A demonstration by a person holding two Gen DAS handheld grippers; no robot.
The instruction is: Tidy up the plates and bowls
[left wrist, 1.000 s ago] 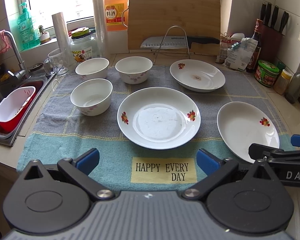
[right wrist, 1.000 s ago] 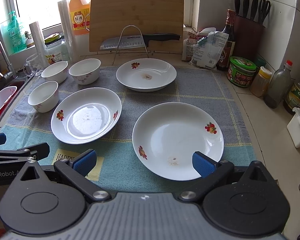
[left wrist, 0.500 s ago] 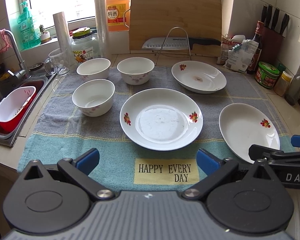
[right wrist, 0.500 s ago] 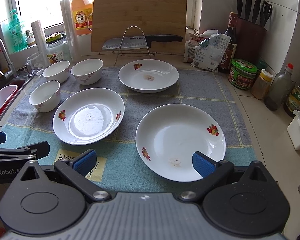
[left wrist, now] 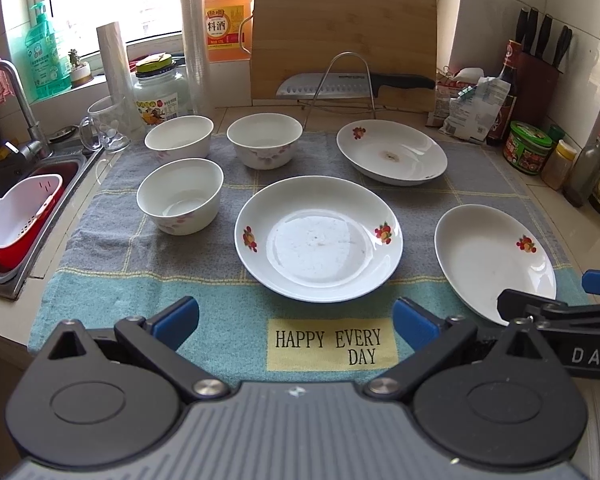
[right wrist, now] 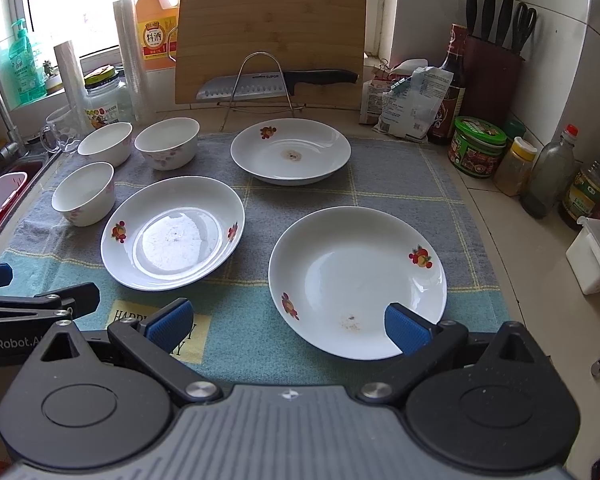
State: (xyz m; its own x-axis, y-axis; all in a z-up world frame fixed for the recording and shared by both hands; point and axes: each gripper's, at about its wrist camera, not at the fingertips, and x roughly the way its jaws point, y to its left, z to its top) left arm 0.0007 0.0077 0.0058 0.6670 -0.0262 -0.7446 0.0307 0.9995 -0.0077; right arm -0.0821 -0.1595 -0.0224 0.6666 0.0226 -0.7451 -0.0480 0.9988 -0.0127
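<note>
Three white plates with flower prints lie on a towel [left wrist: 112, 288]: a middle plate [left wrist: 318, 238] [right wrist: 172, 232], a near right plate [left wrist: 494, 258] [right wrist: 356, 278] and a far plate [left wrist: 392, 151] [right wrist: 290, 150]. Three white bowls stand at the left: a near bowl [left wrist: 180, 196] [right wrist: 84, 194], a far left bowl [left wrist: 179, 137] [right wrist: 105, 144] and a far middle bowl [left wrist: 264, 140] [right wrist: 167, 142]. My left gripper [left wrist: 296, 320] is open and empty over the towel's front edge, short of the middle plate. My right gripper [right wrist: 288, 322] is open and empty, its right fingertip over the near right plate's front rim.
A sink [left wrist: 4, 184] with a red and white basket [left wrist: 18, 220] lies left. A cutting board [left wrist: 342, 40], knife rack [left wrist: 350, 84], jars and bottles [right wrist: 548, 178] line the back and right. A white box [right wrist: 596, 254] sits at the right.
Both grippers have moved slightly back and down from the dishes; the scene has shifted a little in both views. No dish has moved. Both jaws stay open.
</note>
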